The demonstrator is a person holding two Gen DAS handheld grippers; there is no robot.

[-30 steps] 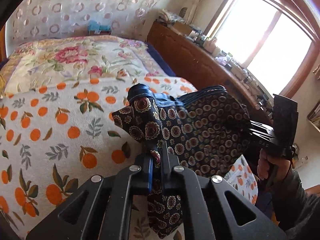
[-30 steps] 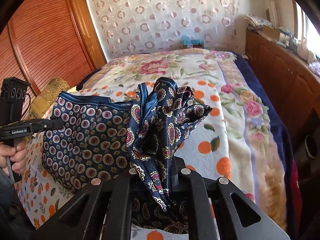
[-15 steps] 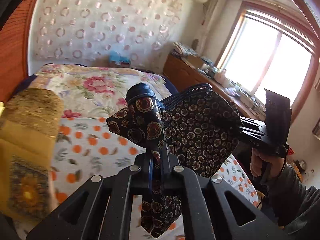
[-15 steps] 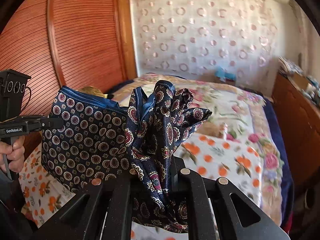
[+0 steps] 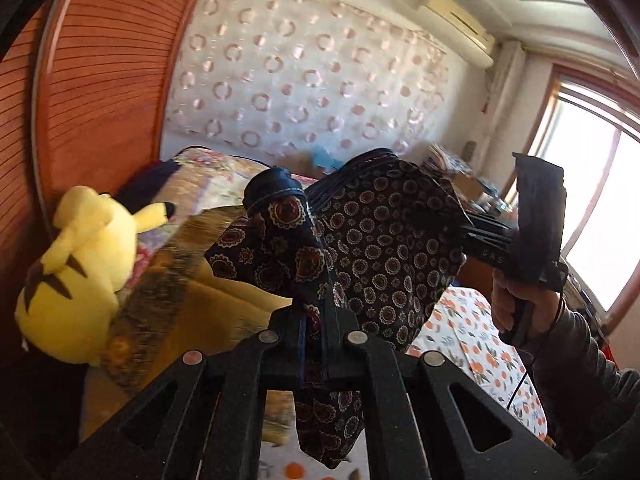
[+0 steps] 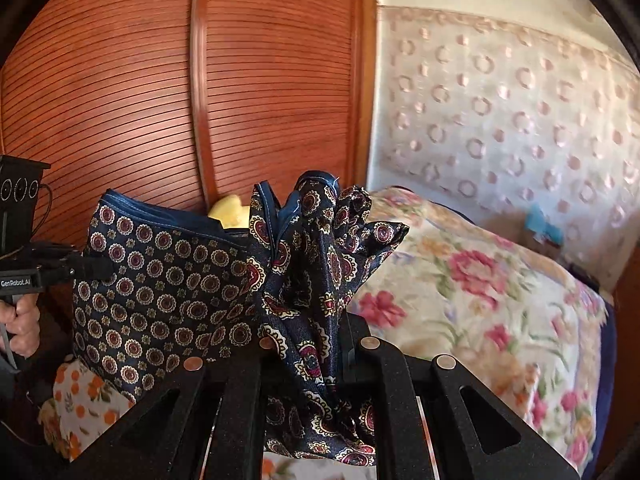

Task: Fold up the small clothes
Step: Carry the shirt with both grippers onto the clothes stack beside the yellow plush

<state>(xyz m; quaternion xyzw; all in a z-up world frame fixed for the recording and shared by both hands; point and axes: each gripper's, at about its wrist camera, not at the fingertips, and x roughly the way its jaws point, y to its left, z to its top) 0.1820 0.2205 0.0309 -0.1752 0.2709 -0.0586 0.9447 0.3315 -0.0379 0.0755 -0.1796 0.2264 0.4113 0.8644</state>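
A small navy garment (image 5: 384, 248) with a round medallion print and a blue hem hangs in the air between my two grippers. My left gripper (image 5: 314, 316) is shut on one bunched corner of it. My right gripper (image 6: 306, 332) is shut on the other bunched corner (image 6: 320, 248). The cloth (image 6: 160, 280) stretches flat between them, well above the bed. The right gripper also shows in the left wrist view (image 5: 516, 248), and the left one in the right wrist view (image 6: 24, 264).
A yellow plush toy (image 5: 80, 272) and a gold cushion (image 5: 192, 304) lie at the bed's left by a wooden slatted wardrobe (image 6: 200, 100). The bed has an orange-print blanket (image 5: 480, 344) and a floral quilt (image 6: 480, 304). A window (image 5: 592, 208) is at the right.
Both grippers have risen and tilted up with the garment held between them. The views now show the wardrobe, wall and plush toy instead of the bed top.
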